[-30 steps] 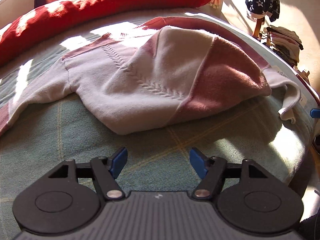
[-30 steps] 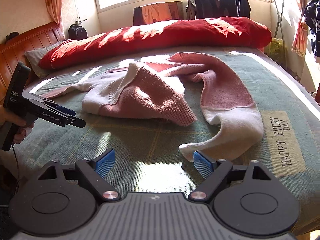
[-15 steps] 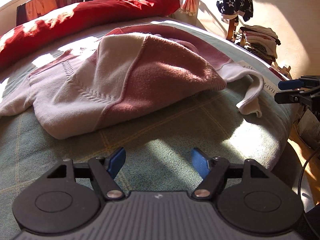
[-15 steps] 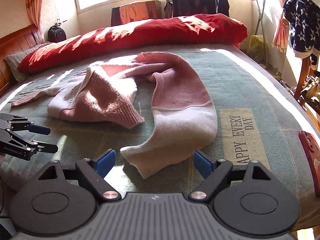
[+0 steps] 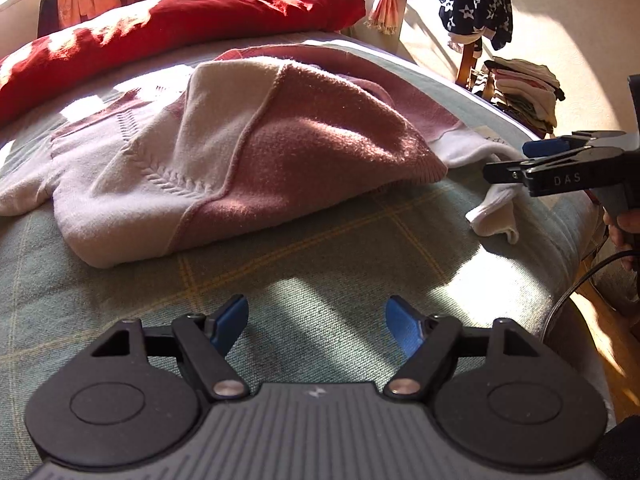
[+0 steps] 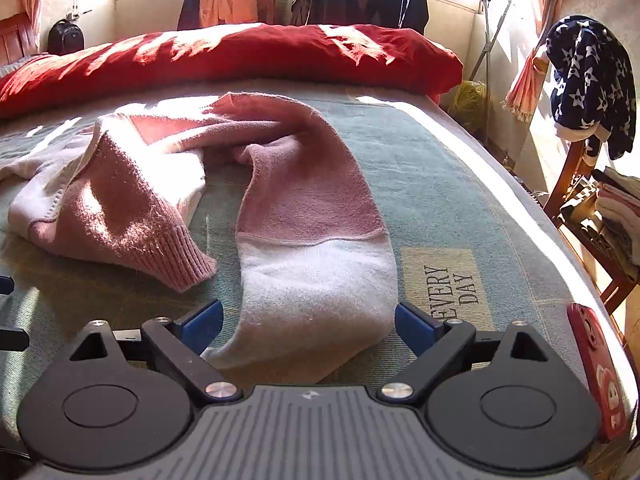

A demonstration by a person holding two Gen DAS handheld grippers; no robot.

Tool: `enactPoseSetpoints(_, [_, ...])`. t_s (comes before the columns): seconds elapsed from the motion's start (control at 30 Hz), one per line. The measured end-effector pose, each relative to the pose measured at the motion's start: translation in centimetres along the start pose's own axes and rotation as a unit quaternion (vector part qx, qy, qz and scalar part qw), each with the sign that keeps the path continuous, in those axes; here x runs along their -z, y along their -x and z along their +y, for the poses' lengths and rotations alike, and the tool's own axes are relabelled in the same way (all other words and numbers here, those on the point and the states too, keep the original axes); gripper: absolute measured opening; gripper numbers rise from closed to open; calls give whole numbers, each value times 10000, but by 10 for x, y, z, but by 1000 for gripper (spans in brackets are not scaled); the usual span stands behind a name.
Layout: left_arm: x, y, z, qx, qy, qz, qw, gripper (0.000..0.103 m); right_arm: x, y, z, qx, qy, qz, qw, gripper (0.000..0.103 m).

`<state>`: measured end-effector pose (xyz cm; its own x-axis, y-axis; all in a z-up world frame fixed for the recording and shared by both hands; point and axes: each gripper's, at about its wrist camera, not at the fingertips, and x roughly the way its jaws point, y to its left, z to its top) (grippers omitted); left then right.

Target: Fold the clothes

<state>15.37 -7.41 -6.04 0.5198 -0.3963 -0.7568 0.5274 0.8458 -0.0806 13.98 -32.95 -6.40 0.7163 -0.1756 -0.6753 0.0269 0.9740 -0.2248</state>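
Sleeve cuff [image 6: 296,340] of the pink-and-white sweater [image 5: 224,152] is straddled by the wide-open, empty right gripper [image 6: 308,320]; the left gripper [image 5: 316,320] is held wide open, empty.

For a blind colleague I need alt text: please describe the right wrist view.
The open right hand-held gripper straddles the white cuff end of a pink and white sweater's sleeve, not yet gripping it. The sweater lies crumpled on a green bed cover, with a red duvet behind and a red phone at the right edge.
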Motion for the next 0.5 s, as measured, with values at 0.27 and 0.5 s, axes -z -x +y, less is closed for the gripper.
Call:
enactPoseSetpoints(0.27, [-1,-7,-3,149,33,-10,9999,78,-10,-27,14,918,633,43,9937,97])
enactPoseSetpoints(0.5, [-2,-10,1,227,113,-48,9997,78,-17,-35,1,1056,855,-147,9906,97])
